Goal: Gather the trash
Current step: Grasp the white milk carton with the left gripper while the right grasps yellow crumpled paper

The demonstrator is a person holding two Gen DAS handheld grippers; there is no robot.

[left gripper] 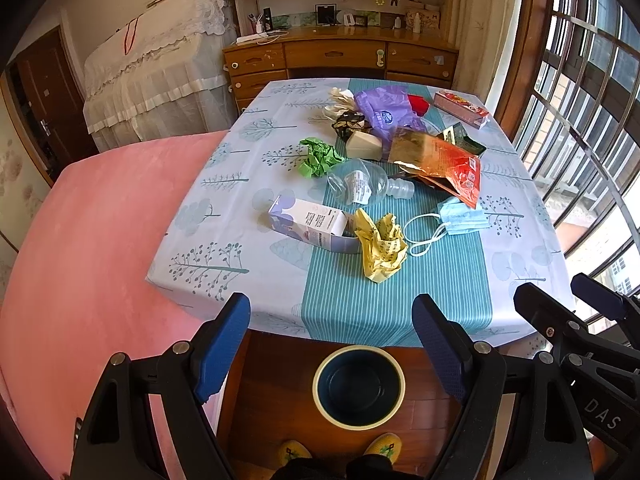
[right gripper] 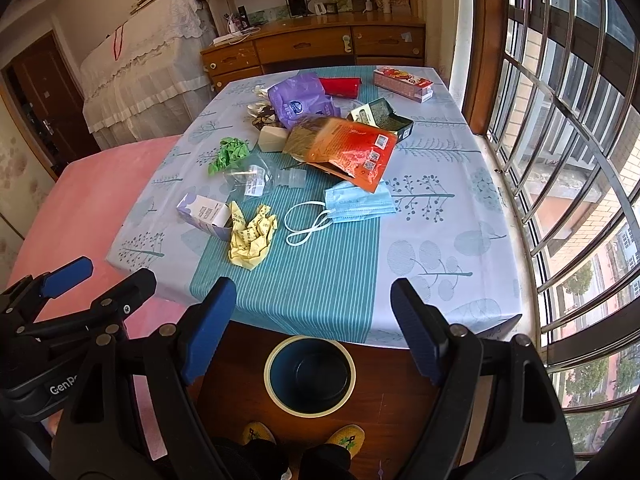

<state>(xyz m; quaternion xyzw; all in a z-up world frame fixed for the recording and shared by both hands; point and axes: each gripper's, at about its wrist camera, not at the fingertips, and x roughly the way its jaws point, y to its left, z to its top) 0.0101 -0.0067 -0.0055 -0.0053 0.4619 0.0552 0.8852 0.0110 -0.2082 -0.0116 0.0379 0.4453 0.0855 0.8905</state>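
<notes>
Trash lies on the table: a crumpled yellow paper, a small purple-white carton, a clear plastic bottle, a green paper wad, a blue face mask, an orange-red bag and a purple bag. A dark blue bin stands on the floor below the table's near edge. My left gripper and right gripper are open, empty, held above the bin.
A pink bed lies left of the table. A red box and a dark green box sit at the far side. A wooden dresser stands behind; barred windows are on the right. Feet in slippers stand by the bin.
</notes>
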